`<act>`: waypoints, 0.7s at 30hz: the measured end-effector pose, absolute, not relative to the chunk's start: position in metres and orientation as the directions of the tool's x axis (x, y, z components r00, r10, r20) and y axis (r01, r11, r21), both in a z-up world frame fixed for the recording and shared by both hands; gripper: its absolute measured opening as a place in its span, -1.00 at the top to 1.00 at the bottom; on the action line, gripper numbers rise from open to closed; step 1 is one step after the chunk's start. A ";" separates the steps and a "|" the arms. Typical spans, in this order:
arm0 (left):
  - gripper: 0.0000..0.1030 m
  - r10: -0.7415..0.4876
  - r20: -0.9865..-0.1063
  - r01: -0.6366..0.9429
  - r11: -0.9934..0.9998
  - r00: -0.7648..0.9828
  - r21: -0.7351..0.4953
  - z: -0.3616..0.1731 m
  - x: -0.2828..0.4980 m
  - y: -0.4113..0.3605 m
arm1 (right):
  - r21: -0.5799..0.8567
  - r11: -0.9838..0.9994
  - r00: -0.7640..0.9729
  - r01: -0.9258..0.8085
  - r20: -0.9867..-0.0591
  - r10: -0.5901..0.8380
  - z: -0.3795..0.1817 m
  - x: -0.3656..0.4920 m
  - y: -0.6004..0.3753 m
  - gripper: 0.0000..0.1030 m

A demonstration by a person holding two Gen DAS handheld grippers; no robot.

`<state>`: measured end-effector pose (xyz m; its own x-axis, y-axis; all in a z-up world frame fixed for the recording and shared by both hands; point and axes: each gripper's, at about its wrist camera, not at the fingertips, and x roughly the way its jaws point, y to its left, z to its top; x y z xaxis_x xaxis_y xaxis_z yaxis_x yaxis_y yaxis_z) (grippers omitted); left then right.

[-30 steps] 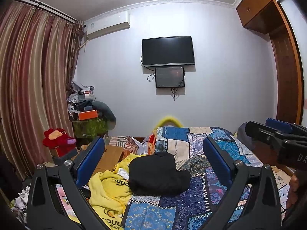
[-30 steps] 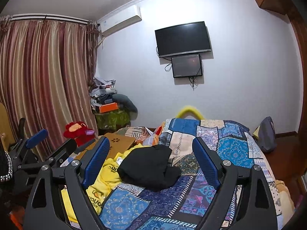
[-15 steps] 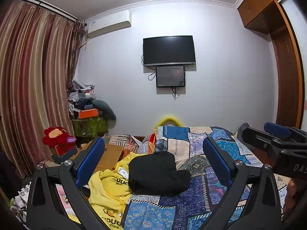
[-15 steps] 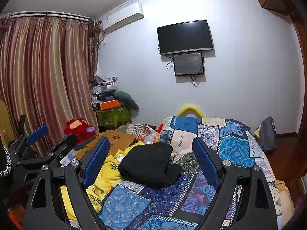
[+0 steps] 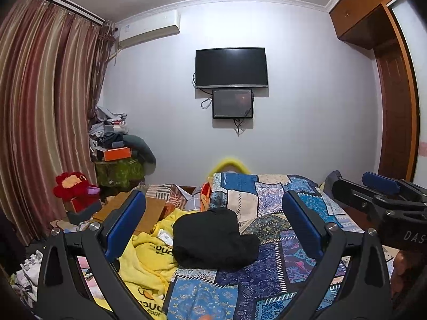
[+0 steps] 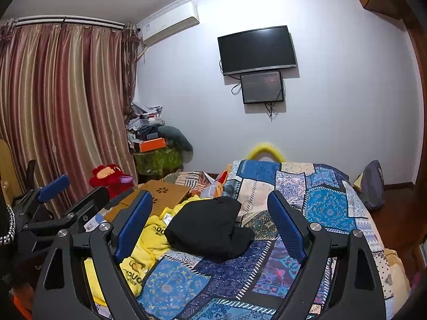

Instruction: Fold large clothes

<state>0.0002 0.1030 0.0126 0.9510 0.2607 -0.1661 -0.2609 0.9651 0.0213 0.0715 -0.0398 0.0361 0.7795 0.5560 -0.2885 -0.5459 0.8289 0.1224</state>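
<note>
Both of my grippers hang above the near end of the patchwork bedspread (image 5: 267, 205), level and pointed toward the far wall. The black garment (image 5: 213, 240) is my landmark: it lies bunched in a soft heap on the spread, dead ahead and below both sets of jaws, touched by neither. My left gripper (image 5: 213, 221) is spread wide with nothing between its blue pads, and the heap sits almost centred in that gap. My right gripper (image 6: 210, 221) is equally released and empty, with the heap a little left of its centre. I judge the two about equally near.

The heap has no clean long axis; it runs loosely from its upper bulk toward a lobe at its lower right, roughly across my line of reach. No collar, hem or sleeve shows, so I would have to come down and forward and find an edge first.

Just left of the black garment, touching or slipping under it, is a crumpled yellow garment (image 5: 149, 258) with printed lettering, which a careless pinch could gather too. Beyond that, further left, lie a flat cardboard sheet (image 6: 165, 192) and a red plush toy (image 5: 74, 186), well apart from my path. Nothing stands between my jaws and the heap.
</note>
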 end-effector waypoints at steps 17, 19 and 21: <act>-0.99 0.273 -0.173 -0.276 0.961 0.946 0.010 0.012 0.003 0.104 | 0.120 0.837 0.788 -0.534 -0.290 0.544 0.036 0.073 -0.040 -0.67; -0.99 0.278 -0.170 -0.282 0.959 0.945 0.003 0.011 0.002 0.106 | 0.122 0.837 0.787 -0.533 -0.292 0.544 0.036 0.073 -0.040 -0.67; -0.99 0.278 -0.168 -0.283 0.959 0.946 -0.004 0.010 0.001 0.106 | 0.124 0.837 0.786 -0.532 -0.293 0.544 0.036 0.074 -0.039 -0.67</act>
